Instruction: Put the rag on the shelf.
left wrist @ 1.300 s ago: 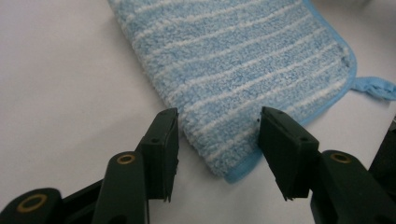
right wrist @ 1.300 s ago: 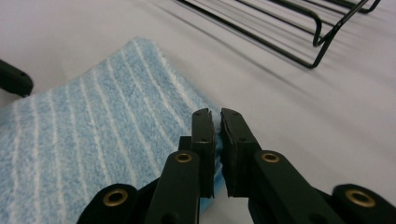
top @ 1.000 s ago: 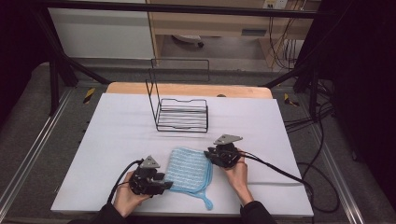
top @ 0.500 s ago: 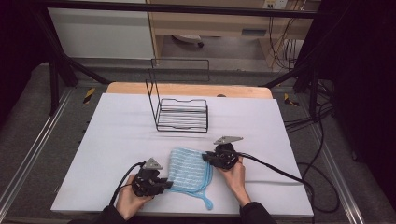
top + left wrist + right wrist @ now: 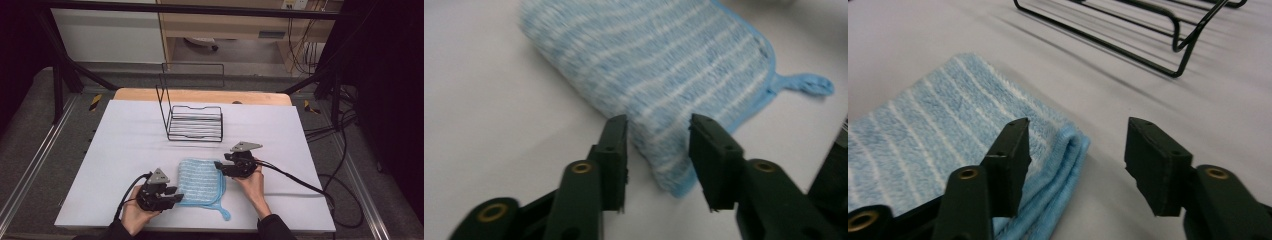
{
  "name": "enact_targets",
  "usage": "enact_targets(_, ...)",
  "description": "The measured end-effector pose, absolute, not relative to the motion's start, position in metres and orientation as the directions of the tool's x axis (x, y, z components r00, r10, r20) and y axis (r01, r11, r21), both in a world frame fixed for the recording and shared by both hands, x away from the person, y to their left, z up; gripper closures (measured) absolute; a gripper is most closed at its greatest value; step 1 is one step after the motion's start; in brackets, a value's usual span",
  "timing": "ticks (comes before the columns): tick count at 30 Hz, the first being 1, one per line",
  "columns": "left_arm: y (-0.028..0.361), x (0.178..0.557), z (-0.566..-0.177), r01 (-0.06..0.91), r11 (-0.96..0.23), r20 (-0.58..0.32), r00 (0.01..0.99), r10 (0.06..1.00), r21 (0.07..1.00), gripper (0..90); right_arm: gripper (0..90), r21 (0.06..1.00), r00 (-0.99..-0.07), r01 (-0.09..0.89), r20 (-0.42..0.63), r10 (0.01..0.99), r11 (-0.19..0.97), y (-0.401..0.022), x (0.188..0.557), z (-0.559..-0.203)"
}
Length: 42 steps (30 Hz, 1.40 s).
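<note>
Since a second ago both grippers have barely shifted, though their jaws have just been opening. The folded blue-and-white striped terry cloth [image 5: 201,181] lies flat on the white tabletop [image 5: 125,145], between them. The left gripper [image 5: 658,140] straddles its near corner, released; the right gripper [image 5: 1075,145] stands open over its far corner, not pressing.
</note>
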<state>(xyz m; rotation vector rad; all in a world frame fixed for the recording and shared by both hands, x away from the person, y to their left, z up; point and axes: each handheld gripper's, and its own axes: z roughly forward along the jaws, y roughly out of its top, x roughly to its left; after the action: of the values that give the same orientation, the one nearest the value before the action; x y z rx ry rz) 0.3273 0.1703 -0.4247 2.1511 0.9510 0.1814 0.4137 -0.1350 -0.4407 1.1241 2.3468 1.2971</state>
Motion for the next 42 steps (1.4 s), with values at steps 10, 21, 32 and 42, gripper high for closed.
enact_targets(10,0.182,0.359,-0.413,0.557,-0.398,-0.139,0.69,0.711,0.729,28.0,6.6,0.807,-0.709,0.5,0.173,0.684,0.314,-0.153,0.399,-0.43)
enact_targets(21,0.166,0.398,-0.411,0.561,-0.391,-0.116,0.664,0.738,0.729,15.3,2.9,0.8,-0.731,0.508,0.205,0.651,0.319,-0.161,0.384,-0.437)
enact_targets(32,0.149,0.424,-0.426,0.634,-0.357,-0.161,0.611,0.775,0.686,41.7,2.5,0.809,-0.723,0.5,0.193,0.663,0.31,-0.165,0.38,-0.438)
enact_targets(42,0.144,0.423,-0.438,0.672,-0.366,-0.192,0.606,0.772,0.644,59.3,2.3,0.789,-0.721,0.518,0.194,0.665,0.332,-0.162,0.38,-0.443)
